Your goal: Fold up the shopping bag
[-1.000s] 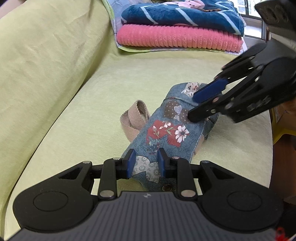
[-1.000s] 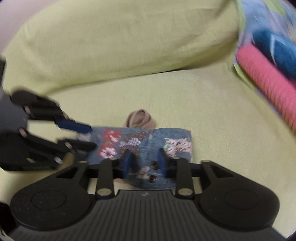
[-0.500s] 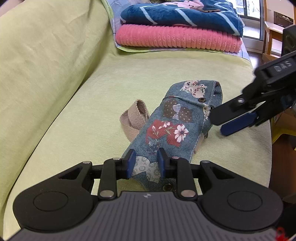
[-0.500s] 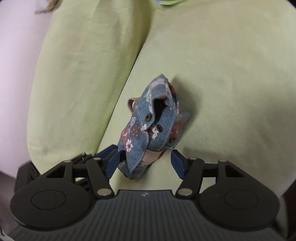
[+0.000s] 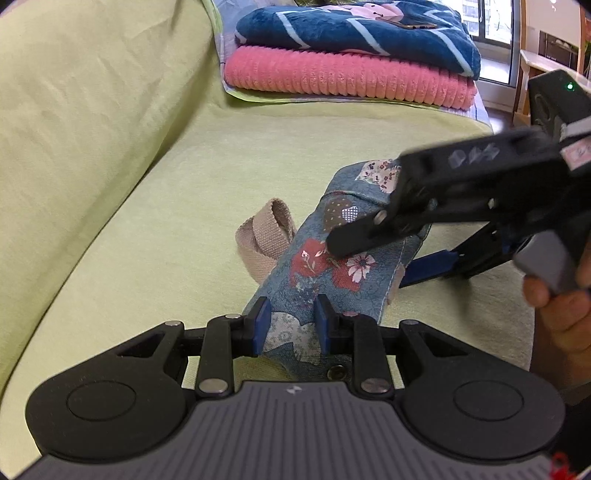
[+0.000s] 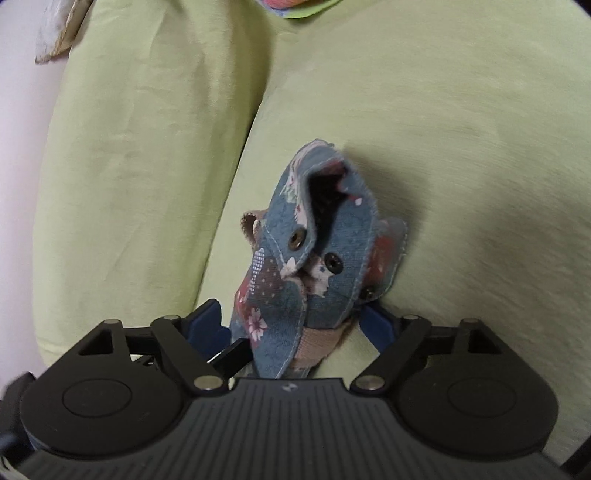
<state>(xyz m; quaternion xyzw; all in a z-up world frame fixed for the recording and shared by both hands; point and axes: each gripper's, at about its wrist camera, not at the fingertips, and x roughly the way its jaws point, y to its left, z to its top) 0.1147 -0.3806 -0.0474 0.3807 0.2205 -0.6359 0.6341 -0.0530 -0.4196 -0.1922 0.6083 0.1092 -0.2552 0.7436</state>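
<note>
Where any lettering shows, on the black body of the right gripper in the left wrist view, it is pale and too blurred to read, and a small pink label near its handle is equally unreadable. The shopping bag is a rolled bundle of blue denim-like cloth with patchwork prints: red and white flowers, a brown dotted patch, pale floral pieces. It lies on the seat of a sofa covered in light green woven fabric, close to the crease under the backrest. A beige webbing strap loops out of the roll on the backrest side. In the right wrist view the open end of the bag gapes, showing round metal snap buttons on stitched flaps.

The left gripper is clamped on the near end of the roll, its blue pads pressed into the cloth. The right gripper stands wide apart, 1 finger on each side of the bundle's other end, not squeezing it. A hand grips its handle.

At the far end of the sofa sit 2 folded blankets: a pink ribbed one under a plush navy one with light blue stripes.
</note>
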